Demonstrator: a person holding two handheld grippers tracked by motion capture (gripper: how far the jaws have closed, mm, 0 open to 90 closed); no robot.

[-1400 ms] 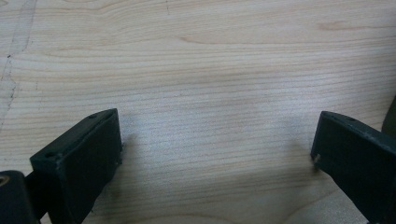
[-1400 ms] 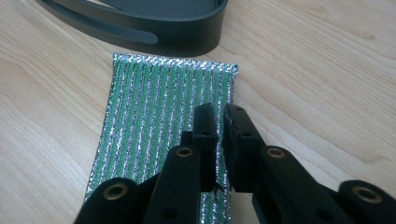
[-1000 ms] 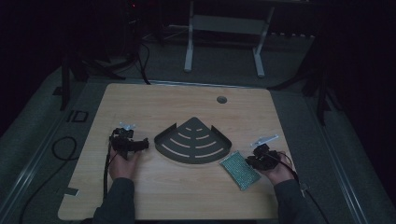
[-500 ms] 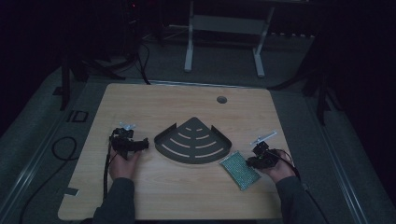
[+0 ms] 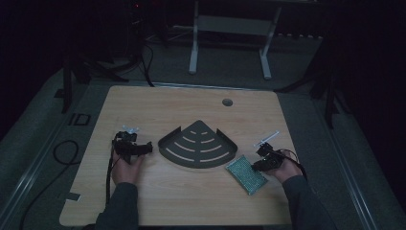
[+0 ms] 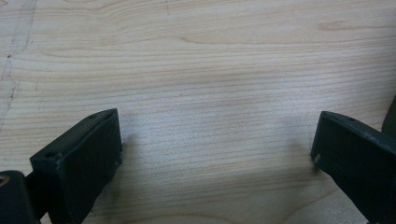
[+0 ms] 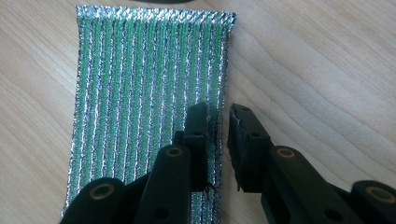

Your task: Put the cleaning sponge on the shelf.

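Observation:
A green, silver-threaded scouring pad (image 5: 245, 175) lies flat on the wooden table (image 5: 191, 108), at the front right. My right gripper (image 5: 257, 167) sits at its right edge. In the right gripper view the jaws (image 7: 218, 114) are closed to a narrow gap over the long edge of the pad (image 7: 149, 93). A dark fan-shaped slotted rack (image 5: 198, 143) rests at the table's middle. My left gripper (image 5: 147, 146) stands left of the rack, pointing at it. Its jaws (image 6: 217, 135) are wide open over bare wood, with nothing between them.
A round cable hole (image 5: 227, 102) sits near the table's far edge. A white desk frame (image 5: 230, 43) stands on the floor beyond the table. A black cable (image 5: 57, 153) loops on the floor at the left. A dark rim (image 6: 391, 116) shows by my left gripper's right jaw.
My right hand has edged slightly left onto the pad's edge. The left gripper, rack and pad stay where they were.

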